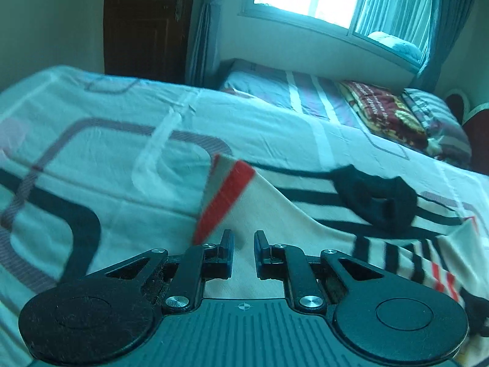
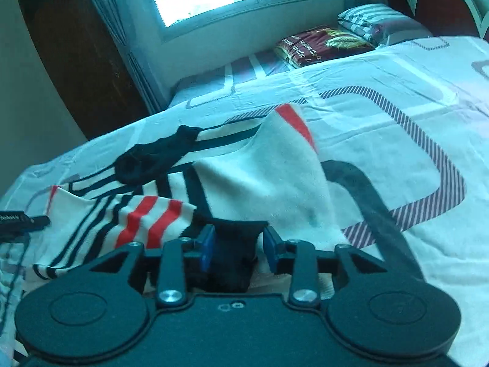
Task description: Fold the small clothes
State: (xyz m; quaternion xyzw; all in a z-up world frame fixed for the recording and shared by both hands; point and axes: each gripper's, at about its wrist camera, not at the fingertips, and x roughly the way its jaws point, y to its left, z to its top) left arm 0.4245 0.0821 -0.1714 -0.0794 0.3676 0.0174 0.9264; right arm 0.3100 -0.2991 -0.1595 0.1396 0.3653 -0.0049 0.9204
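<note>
On the bedsheet [image 2: 382,70], a cream, red-and-navy striped garment [image 2: 275,177] lies rumpled; both jaws spread.

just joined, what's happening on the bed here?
A person with a handheld gripper in each hand is folding a small striped shirt on the bedsheet. The left gripper is open over the cream fabric, whose red-banded edge is lifted. The right gripper is open around a dark bunched part of the fabric. A separate black garment lies beyond on the sheet, untouched. The fold is not finished.
</note>
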